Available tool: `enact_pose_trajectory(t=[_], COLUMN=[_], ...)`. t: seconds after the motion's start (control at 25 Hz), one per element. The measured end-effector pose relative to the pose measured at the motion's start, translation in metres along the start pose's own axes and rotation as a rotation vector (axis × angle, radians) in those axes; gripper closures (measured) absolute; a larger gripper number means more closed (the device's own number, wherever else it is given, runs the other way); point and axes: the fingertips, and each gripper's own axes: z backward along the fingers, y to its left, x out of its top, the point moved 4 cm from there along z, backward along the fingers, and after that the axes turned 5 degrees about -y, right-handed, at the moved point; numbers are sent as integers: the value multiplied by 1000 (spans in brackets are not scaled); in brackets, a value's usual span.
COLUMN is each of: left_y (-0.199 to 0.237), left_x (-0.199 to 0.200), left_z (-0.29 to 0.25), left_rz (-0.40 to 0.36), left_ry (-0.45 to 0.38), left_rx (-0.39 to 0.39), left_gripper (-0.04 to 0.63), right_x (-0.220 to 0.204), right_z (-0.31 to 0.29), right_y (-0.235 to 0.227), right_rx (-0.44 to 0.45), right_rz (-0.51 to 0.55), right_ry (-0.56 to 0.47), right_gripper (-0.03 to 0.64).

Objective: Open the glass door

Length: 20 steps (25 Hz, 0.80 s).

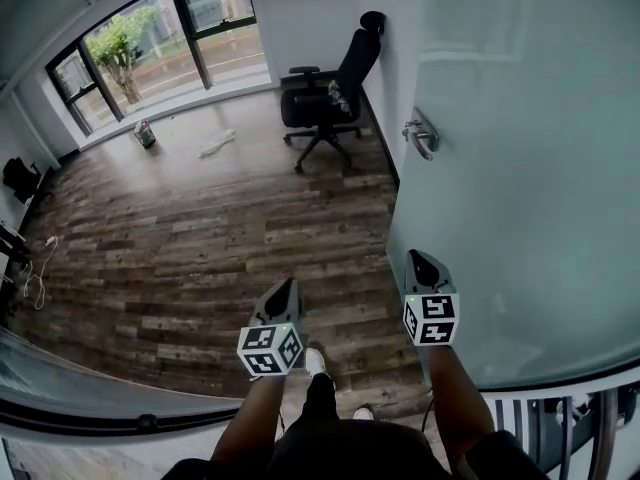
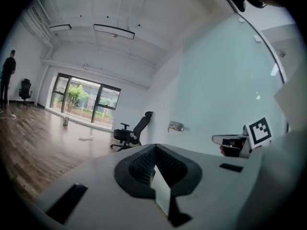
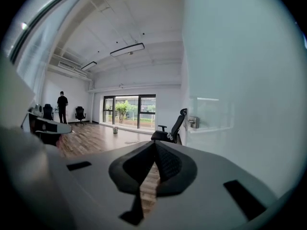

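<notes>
- While its dark ribbed pads [image 3: 168,163] met tip to tip with nothing between them, the grey right claw [image 1: 424,260] hung just beside the pale frosted glass door [image 1: 530,168], not visibly touching it.
- The grey left claw [image 1: 284,288] was likewise closed and empty, out over the dark wood-plank floor [image 1: 200,238] and apart from the door.
- The door's silver metal lever handle [image 1: 421,136] sat ahead of both claws, near the panel's far edge; neither claw was close to it.
- Judged from the layout, the panel stood swung into the room, so the opening looked largely done.
- A black wheeled office chair [image 1: 325,93] stood just beyond that edge, by the white wall; pushing the panel further could drive it into the chair.
- The right claw's closeness to the glass was the nearer risk: a sideways drift could knock or scrape the panel.
- With both claws closed, a grab at the lever would slip off unless the jaws parted first.
</notes>
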Motion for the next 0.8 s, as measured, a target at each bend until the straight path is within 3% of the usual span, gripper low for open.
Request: enact_pose_trajectory(t=[0.16,0.36,0.56,0.8], left_y=[-44,-64,-70,-66], left_x=[-1,-1,-11,-25], left_z=[60,120,189,289], left_rz=[-72,-174,-152,-136], left_ry=[-41,-72,-64,-92], left_rx=[-18,11,22,-2], left_gripper=[592,592,592,592], right_x=[1,-3,-11,-10], right_z=[73,136,203,299], right_y=[32,70,110,181], right_rx=[27,65,54,50], right_rz=[9,40,86,44], right_ry=[-43,-70,-53,-98], right_gripper=[603,603,603,603])
